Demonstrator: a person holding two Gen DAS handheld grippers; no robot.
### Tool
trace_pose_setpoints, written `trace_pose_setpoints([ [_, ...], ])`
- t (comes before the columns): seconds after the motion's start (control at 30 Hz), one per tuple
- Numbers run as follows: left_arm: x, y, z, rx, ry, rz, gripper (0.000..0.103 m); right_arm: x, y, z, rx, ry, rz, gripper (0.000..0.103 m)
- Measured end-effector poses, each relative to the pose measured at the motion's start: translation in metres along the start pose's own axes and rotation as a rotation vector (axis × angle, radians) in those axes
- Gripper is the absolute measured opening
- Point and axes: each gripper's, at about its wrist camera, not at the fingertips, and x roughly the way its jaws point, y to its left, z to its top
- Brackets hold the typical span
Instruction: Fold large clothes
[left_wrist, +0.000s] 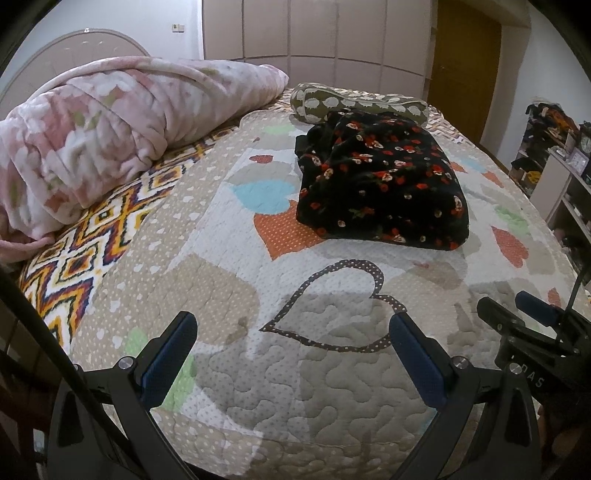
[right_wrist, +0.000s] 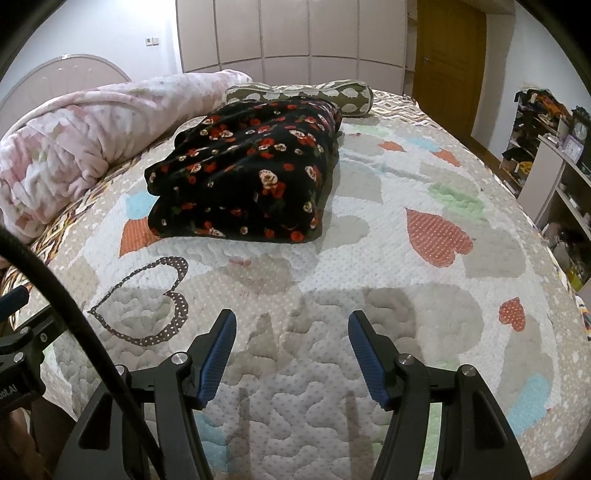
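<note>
Both hand-held grippers hung over the near edge of the bed, released and grasping nothing. Left hand-held gripper (left_wrist: 293, 334) had its blue-padded jaws spread wide above the quilt (left_wrist: 332, 406), framing a dotted heart outline (left_wrist: 332, 302) stitched into the cover. Right hand-held gripper (right_wrist: 291, 332) stood just beside it, its jaws parted less widely, with only bare quilt between them; part of it showed at the right edge of the left wrist view, and part of the left one at the left edge of the right wrist view.

Farther up the bed, well apart from both sets of jaws, lay the garment (right_wrist: 251, 177), a thick black fabric with red and cream flowers, already folded into a chunky rectangular bundle. It rested flat on the quilt, ahead and to the right of the left hand-held gripper and ahead and slightly left of the right one. Neither touched it.

Just behind the garment, touching or nearly touching its far edge, lay a bolster (left_wrist: 354, 101), olive with pale cloud shapes. To the left a pink blanket (left_wrist: 110, 129) was heaped near the headboard (right_wrist: 62, 77). Beyond the bed stood wardrobe doors (right_wrist: 288, 33), a brown door (right_wrist: 448, 62), and cluttered shelves (right_wrist: 554, 166) on the right.
</note>
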Motion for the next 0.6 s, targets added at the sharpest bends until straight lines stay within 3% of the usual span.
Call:
trace_pose_setpoints([
  [0.6,0.013,0.004,-0.001,-0.020,0.036,0.007,0.103,0.014,0.002,-0.002,-0.007,0.034,-0.016,0.069],
])
